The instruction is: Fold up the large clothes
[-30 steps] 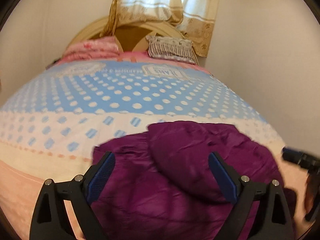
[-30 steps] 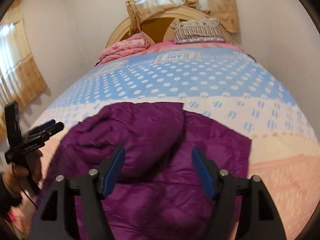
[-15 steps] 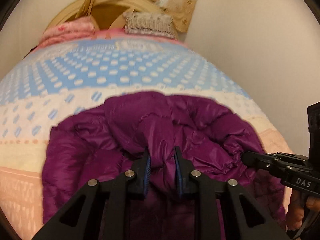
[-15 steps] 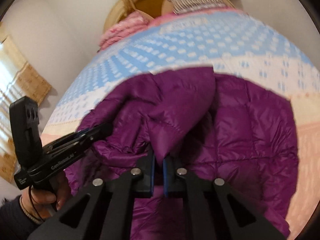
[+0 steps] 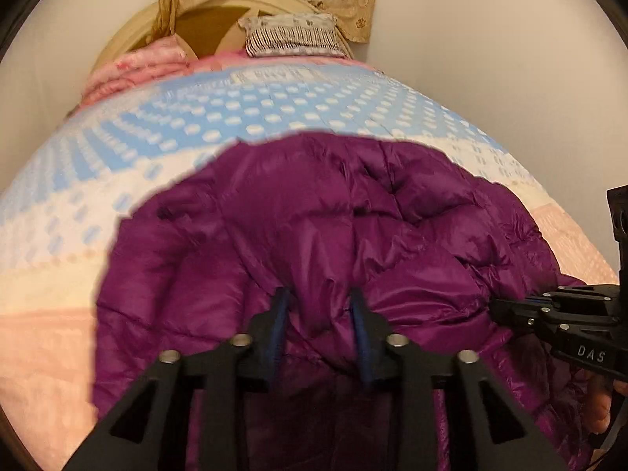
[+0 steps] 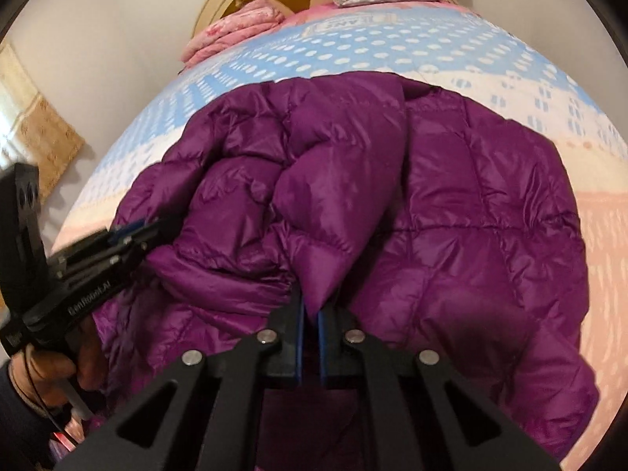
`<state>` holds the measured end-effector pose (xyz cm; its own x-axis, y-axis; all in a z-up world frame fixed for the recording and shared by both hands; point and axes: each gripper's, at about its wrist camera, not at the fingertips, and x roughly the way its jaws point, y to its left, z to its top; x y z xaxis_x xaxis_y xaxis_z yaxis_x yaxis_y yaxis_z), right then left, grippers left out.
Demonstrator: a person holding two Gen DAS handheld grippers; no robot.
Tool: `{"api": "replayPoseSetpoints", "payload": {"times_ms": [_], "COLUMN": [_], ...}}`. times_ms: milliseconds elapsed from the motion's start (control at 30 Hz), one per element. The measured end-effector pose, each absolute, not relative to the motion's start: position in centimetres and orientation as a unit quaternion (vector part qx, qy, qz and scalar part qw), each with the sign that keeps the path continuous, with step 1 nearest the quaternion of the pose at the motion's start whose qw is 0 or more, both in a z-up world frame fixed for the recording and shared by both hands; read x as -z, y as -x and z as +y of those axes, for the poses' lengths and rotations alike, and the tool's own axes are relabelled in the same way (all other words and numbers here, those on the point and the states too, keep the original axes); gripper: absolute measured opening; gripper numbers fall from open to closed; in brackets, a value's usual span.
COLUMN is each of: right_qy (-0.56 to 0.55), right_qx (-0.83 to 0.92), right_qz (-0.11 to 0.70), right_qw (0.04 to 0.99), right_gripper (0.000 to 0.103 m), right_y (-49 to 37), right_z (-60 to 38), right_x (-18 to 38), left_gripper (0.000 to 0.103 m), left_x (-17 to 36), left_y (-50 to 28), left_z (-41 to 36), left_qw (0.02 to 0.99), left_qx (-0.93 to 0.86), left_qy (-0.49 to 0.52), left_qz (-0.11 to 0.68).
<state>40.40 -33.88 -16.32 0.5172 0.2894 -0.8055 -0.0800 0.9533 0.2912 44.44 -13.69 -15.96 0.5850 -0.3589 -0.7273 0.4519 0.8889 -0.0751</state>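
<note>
In the left wrist view the purple down jacket (image 5: 314, 235) lies bunched on the bed (image 5: 59, 274); the left gripper (image 5: 320, 310), whose jaws have just been opening, pinches a thick fold between its pads. In the right wrist view the right gripper (image 6: 310, 314) is clamped nearly closed on a thin jacket fold directly ahead.

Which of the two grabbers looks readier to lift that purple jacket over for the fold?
Probably the right gripper: it is pinched tight on an edge of the purple jacket. The left gripper has just been opening, fabric bulging between its fingers.
</note>
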Motion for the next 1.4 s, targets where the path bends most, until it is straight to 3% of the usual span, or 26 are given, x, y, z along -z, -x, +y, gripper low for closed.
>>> {"api": "replayPoseSetpoints", "payload": {"times_ms": [67, 133, 167, 200, 333, 467, 633, 900, 1400], "right_qy": [-0.115, -0.123, -0.118, -0.115, -0.105, -0.108, -0.118, -0.091, -0.095], "right_qx": [-0.104, -0.1, -0.086, -0.077, -0.045, 0.008, 0.045, 0.029, 0.035], "right_qz": [0.48, 0.48, 0.477, 0.475, 0.452, 0.397, 0.337, 0.399, 0.411], "right_qw": [0.863, 0.863, 0.866, 0.869, 0.885, 0.911, 0.933, 0.912, 0.906], "right_gripper": [0.015, 0.023, 0.039, 0.054, 0.058, 0.031, 0.031, 0.031, 0.031], "right_y": [-40.3, -40.1, -39.8, -39.5, -39.2, -42.3, -47.9, -50.5, -50.9], "right_z": [-34.7, -35.8, -36.4, -36.9, -37.8, -37.0, -34.9, -33.3, -33.3], "right_x": [15.6, 14.5, 13.6, 12.9, 10.1, 7.6, 9.1, 16.5, 18.7], "left_gripper": [0.074, 0.093, 0.095, 0.095, 0.095, 0.095, 0.096, 0.096, 0.098], "left_x": [13.8, 11.4, 10.4, 9.7, 8.5, 10.0, 14.2, 21.3, 22.1], "left_y": [-43.7, -42.9, -42.7, -42.7, -45.5, -50.2, -54.6, -55.1, -55.6], "left_z": [-13.1, -12.3, -11.8, -11.6, -11.5, -12.8, -15.9, -17.6, -18.3], "left_qw": [0.905, 0.926, 0.934, 0.938, 0.95, 0.949, 0.937, 0.908, 0.905], "left_qx": [0.213, 0.192, 0.188, 0.186, 0.136, 0.041, -0.008, 0.009, 0.005], "left_qy": [-0.061, -0.062, -0.06, -0.059, -0.051, -0.028, -0.035, -0.086, -0.084], "left_qz": [0.362, 0.318, 0.298, 0.286, 0.275, 0.31, 0.347, 0.41, 0.417]}}
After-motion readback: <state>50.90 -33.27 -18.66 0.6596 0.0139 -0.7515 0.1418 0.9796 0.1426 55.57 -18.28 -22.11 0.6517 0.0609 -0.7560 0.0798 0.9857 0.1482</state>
